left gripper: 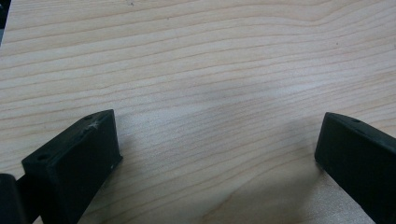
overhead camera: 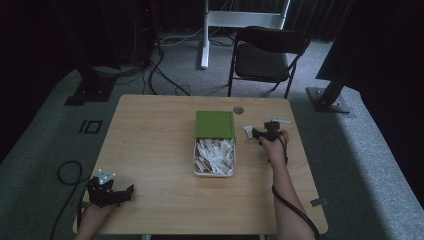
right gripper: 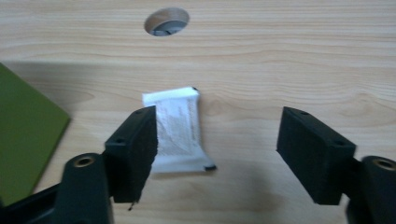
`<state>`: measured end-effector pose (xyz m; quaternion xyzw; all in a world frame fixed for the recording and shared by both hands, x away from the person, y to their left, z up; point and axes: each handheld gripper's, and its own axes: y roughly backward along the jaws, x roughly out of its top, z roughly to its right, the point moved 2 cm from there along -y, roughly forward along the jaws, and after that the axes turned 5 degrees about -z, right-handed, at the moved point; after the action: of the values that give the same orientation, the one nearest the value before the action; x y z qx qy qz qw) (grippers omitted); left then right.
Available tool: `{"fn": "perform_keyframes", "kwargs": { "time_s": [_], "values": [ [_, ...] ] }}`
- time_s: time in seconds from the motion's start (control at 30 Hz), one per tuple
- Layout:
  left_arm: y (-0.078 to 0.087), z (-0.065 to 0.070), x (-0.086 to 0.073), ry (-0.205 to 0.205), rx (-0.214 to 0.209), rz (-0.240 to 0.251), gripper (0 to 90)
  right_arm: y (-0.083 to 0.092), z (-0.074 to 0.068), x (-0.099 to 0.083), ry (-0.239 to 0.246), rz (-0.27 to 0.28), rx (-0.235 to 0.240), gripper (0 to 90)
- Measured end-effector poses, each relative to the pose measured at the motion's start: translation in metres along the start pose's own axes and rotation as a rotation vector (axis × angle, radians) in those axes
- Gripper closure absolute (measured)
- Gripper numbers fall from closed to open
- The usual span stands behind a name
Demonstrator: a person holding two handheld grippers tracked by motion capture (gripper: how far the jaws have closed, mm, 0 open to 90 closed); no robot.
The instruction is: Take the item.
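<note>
My right gripper (right gripper: 217,126) stands open low over the wooden table (overhead camera: 150,140), right of the box. A small white packet (right gripper: 180,128) lies between its jaws, close against the left jaw and well apart from the right one. From the high view the packet (overhead camera: 248,131) sits just left of that gripper (overhead camera: 260,133). The box has a green lid (overhead camera: 214,124) at its far end and an open tray (overhead camera: 196,159) holding several white packets. At the near left corner, my left gripper (overhead camera: 129,191) is open above bare wood, with nothing between its jaws (left gripper: 217,135).
A round cable hole (overhead camera: 238,109) is set in the table behind the box, also seen ahead of the right gripper as a hole (right gripper: 166,21). The green lid's corner (right gripper: 23,135) lies left of the right gripper. A black folding chair (overhead camera: 267,52) stands beyond the table.
</note>
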<state>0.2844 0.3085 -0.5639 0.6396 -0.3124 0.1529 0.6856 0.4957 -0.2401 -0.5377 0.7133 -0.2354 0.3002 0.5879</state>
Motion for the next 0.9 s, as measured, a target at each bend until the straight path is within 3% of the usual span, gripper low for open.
{"fn": "perform_keyframes", "kwargs": {
  "time_s": [0.3, 0.43, 0.53, 0.63, 0.83, 0.9],
  "values": [
    [0.0, 0.0, 0.0, 0.0, 0.0, 0.0, 0.7, 0.012, 0.012, -0.014, 0.001, 0.015, -0.021, 20.8],
    [0.0, 0.0, 0.0, 0.0, 0.0, 0.0, 0.7, 0.026, 0.021, -0.019, 0.003, 0.033, -0.043, 20.1],
    [0.0, 0.0, 0.0, 0.0, 0.0, 0.0, 0.7, 0.034, 0.024, -0.024, 0.013, 0.033, -0.035, 19.3],
    [0.0, 0.0, 0.0, 0.0, 0.0, 0.0, 0.7, 0.041, 0.027, -0.032, 0.022, 0.029, -0.042, 19.3],
    [0.0, 0.0, 0.0, 0.0, 0.0, 0.0, 0.7, 0.051, 0.037, -0.054, -0.024, 0.012, -0.069, 19.3],
    [0.0, 0.0, 0.0, 0.0, 0.0, 0.0, 0.7, 0.054, 0.04, -0.06, -0.001, 0.012, -0.086, 19.2]
  ]
}}
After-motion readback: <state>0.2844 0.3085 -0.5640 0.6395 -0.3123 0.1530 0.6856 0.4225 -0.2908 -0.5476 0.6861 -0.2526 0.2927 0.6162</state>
